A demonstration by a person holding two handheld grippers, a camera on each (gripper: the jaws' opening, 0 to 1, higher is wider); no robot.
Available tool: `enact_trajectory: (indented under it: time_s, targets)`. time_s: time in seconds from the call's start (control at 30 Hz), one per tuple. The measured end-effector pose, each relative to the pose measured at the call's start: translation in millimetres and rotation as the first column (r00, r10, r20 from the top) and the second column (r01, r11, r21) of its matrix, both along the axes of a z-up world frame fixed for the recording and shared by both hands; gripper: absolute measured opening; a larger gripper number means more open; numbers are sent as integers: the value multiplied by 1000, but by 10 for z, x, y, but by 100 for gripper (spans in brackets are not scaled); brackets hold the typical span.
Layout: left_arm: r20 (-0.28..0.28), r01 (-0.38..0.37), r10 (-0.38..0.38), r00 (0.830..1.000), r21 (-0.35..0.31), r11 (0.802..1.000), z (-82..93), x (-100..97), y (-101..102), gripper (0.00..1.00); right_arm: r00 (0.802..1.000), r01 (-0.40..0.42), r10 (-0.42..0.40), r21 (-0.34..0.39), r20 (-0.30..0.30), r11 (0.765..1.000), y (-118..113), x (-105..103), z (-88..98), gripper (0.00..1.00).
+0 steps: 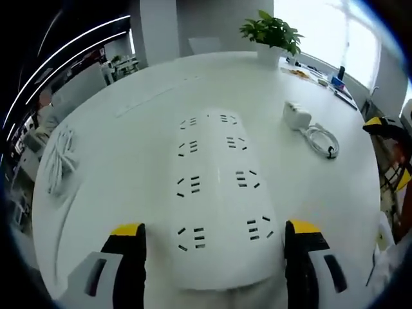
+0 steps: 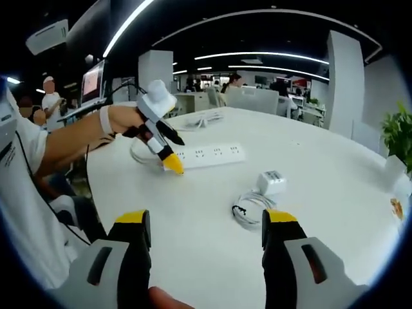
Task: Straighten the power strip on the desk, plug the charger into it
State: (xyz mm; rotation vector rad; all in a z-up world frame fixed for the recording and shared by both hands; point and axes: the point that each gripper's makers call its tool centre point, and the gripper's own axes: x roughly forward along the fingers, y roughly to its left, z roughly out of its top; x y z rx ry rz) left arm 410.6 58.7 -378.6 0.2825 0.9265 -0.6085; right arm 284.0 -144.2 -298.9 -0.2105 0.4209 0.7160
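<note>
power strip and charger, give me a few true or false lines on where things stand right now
1. The left gripper has its jaws on either side of the strip. True.
2. The charger is plugged into the strip. False: it lies on the desk apart from the strip.
3. The right gripper holds the charger. False: its jaws are open over bare desk, with nothing between them.
4. The charger's cable lies coiled beside it. True.
5. A potted plant stands at the far edge of the desk in the left gripper view. True.
</note>
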Motion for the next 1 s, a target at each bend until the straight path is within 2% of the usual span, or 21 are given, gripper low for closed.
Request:
enact_trajectory:
  time_s: [0.2,0.3,0.4,0.8,1.0]
  targets:
    - [-4,-1,1,1000,-8,1000,-18,-43,-16,88,1000,3,-3,15,-13,1000,11,1,-48,68]
    - [0,11,-11,1000,-12,1000,-7,-92,-47,83,1000,-4,4,22,-16,1000,36,-8,-54,68]
    - [-4,55,-55,998,-8,998,17,-150,-118,74,1000,-7,8,20,-15,1000,47,-3,-65,68]
    - [-46,71,-70,996,27,997,14,-146,-90,73,999,-51,51,-4,-15,999,156,7,-38,65]
    - [-55,87,-85,995,34,996,16,-138,-93,72,985,-153,158,-70,73,986,342,106,183,67]
